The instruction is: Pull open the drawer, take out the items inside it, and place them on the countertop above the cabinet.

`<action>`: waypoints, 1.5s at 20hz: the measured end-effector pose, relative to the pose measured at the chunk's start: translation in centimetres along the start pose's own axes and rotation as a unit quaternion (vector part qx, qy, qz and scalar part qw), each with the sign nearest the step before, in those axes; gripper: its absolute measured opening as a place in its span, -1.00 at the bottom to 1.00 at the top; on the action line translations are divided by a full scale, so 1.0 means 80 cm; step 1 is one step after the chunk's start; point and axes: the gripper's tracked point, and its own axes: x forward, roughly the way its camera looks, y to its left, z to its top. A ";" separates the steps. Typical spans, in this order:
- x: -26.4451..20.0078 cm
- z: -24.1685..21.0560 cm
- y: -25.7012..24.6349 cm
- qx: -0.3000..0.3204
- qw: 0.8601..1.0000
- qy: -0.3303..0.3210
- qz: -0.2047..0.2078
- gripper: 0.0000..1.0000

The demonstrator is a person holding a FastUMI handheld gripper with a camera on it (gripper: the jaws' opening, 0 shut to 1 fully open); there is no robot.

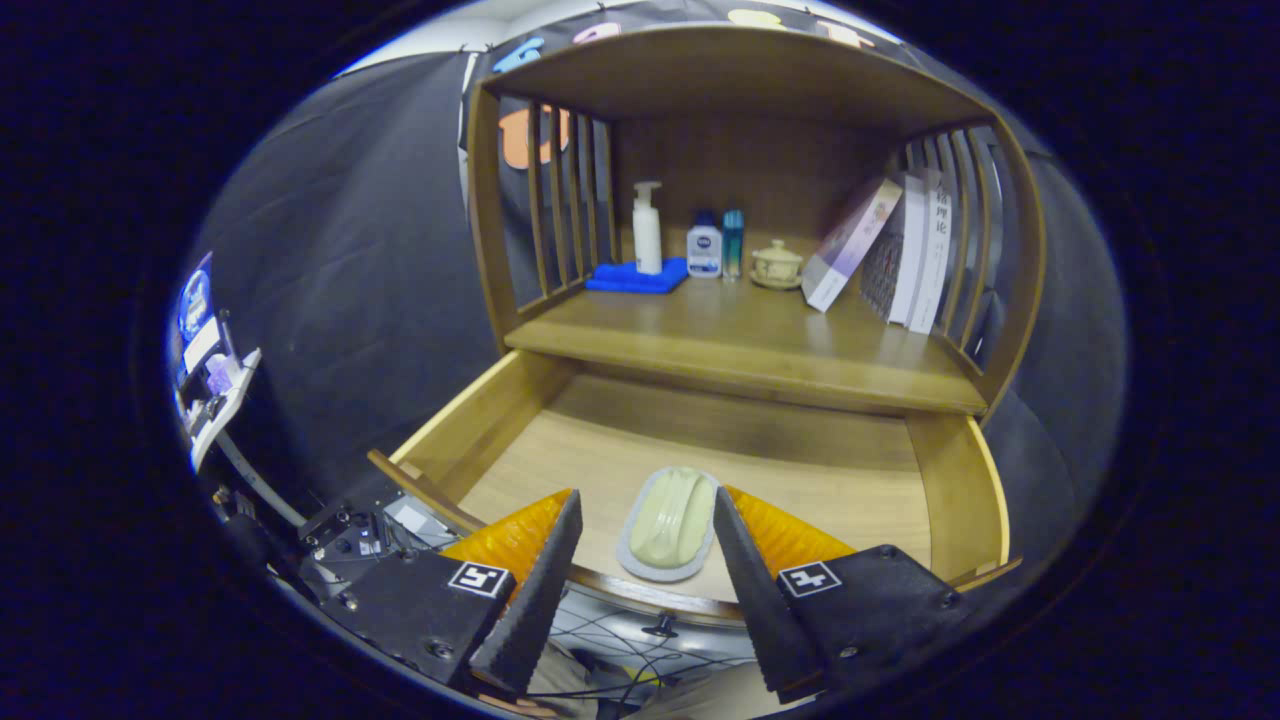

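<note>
The wooden drawer (480, 420) stands pulled open below the cabinet's countertop (740, 345). On the drawer floor near its front edge lies a pale cream soap-like piece on a grey oval dish (669, 523). My gripper (640, 515) hovers above the drawer front with its fingers apart, and the dish sits between the fingertips (566, 515). The right finger looks close to the dish's edge, the left one stands off it. Neither finger presses on it.
On the countertop under the wooden hood stand a white pump bottle (647, 230) on a blue cloth (634, 278), two small bottles (705, 250), a lidded cup (777, 266) and leaning books (905, 255). A small black knob (660, 628) shows on the drawer front. Equipment with cables (350, 535) sits left.
</note>
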 end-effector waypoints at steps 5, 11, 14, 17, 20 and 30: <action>0.047 -0.007 0.002 0.007 0.998 0.069 0.009 0.68; 0.083 -0.024 -0.003 0.026 0.991 0.134 0.012 0.58; 0.100 -0.029 -0.012 0.017 0.988 0.152 -0.004 0.51; 0.111 -0.035 -0.018 0.032 0.985 0.170 -0.007 0.43; 0.117 -0.041 -0.021 0.037 0.982 0.183 -0.002 0.22; 0.127 -0.049 -0.032 0.001 0.983 0.184 -0.012 -0.43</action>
